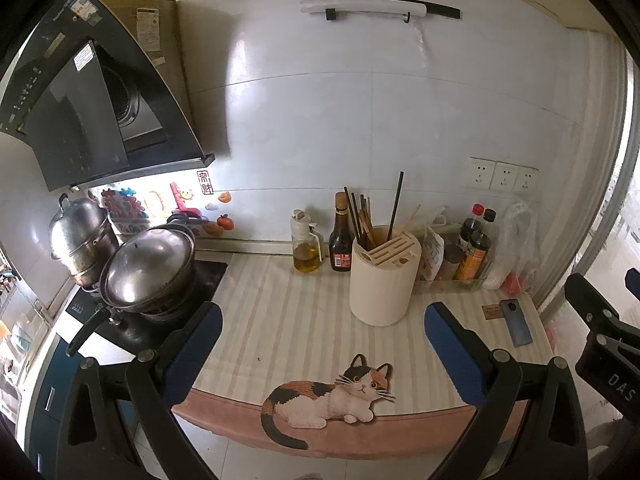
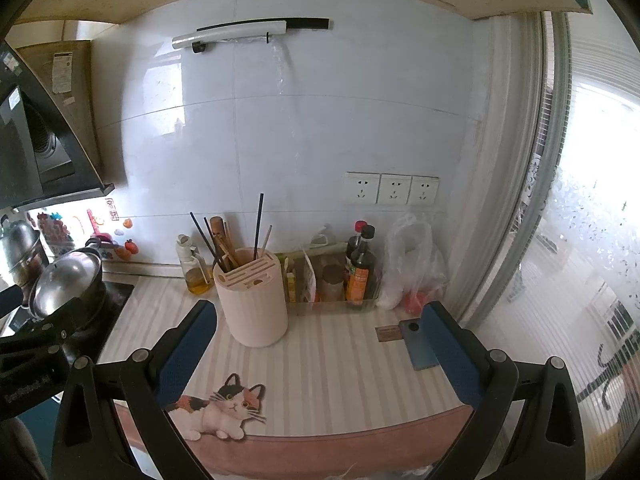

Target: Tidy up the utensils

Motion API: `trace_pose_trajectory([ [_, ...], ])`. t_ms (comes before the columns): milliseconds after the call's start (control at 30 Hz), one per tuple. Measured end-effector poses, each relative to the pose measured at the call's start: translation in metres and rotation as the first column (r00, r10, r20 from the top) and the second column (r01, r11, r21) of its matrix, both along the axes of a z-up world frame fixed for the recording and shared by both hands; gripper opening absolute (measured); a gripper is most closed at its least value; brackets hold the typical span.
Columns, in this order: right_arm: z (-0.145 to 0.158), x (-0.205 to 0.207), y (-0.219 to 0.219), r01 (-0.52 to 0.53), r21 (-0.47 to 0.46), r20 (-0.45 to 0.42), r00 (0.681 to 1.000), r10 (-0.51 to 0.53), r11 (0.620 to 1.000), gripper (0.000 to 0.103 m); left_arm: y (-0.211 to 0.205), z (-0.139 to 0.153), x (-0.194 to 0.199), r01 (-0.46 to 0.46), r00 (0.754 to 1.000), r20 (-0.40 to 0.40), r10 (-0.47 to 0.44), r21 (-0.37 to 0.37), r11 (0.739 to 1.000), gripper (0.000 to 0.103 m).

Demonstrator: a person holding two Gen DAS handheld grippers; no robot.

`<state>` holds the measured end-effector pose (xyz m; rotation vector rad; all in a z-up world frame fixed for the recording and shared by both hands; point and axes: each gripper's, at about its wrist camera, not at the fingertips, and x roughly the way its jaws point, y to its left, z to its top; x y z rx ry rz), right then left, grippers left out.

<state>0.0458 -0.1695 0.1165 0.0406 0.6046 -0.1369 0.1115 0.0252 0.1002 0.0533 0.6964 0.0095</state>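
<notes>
Cream plastic utensil holder (image 1: 384,278), cylindrical, slotted top, standing upright on the striped counter mat (image 1: 280,320); landmark for all below.

- Chopsticks (image 1: 362,220): dark and wooden, upright and leaning in the holder's open compartment.
- Oil bottle (image 1: 306,246) and dark sauce bottle (image 1: 341,236): just left of the holder, against the wall.
- Clear tray of bottles (image 2: 352,280): right of the holder.
- Phone (image 2: 418,344): flat on the mat, right and nearer.
- Lidded wok (image 1: 150,270): well left, on the stove.
- Left gripper (image 1: 322,338): spread, empty, in front of the holder.
- Right gripper (image 2: 320,340): spread, empty, in front of the holder.
</notes>
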Motion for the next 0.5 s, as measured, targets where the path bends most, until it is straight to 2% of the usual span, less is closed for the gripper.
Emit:
trace_pose_trajectory([
  [500, -0.0020, 0.0019, 0.0012, -0.021, 0.002, 0.001, 1.000, 0.021, 1.000, 0.103, -0.0037, 0.0037, -0.0010, 0.001, 1.000, 0.019, -0.001, -0.002, 1.000, 0.103],
])
